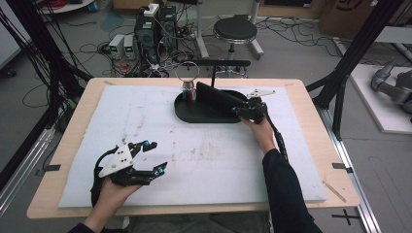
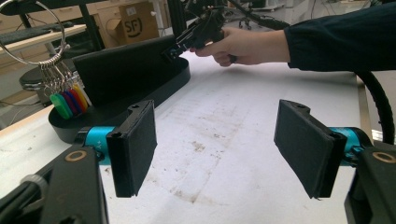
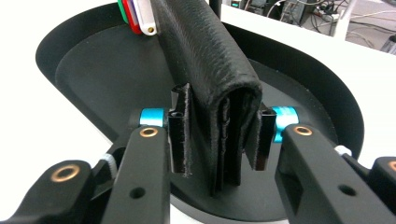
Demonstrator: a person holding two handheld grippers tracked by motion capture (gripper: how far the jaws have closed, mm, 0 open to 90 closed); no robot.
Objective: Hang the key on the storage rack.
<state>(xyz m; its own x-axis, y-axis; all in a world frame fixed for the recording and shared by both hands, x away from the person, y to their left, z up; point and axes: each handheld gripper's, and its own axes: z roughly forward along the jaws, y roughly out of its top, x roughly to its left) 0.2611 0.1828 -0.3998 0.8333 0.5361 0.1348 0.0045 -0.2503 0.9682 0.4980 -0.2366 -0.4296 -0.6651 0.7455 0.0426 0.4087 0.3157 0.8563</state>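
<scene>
Standing on edge in a black oval tray, the folded black leather wallet lies between the jaws of the right gripper at its near end. In the right gripper view a narrow gap shows on the left pad, while the right pad sits against or just beside the leather; whether it presses cannot be told. The tray rests at the far middle of the white surface. A metal key ring with coloured tags hangs over the tray's left end, just beside the wallet. The left gripper hovers low over the near left part of the surface, well apart from the tray, its jaws wide apart with nothing between them.
</scene>
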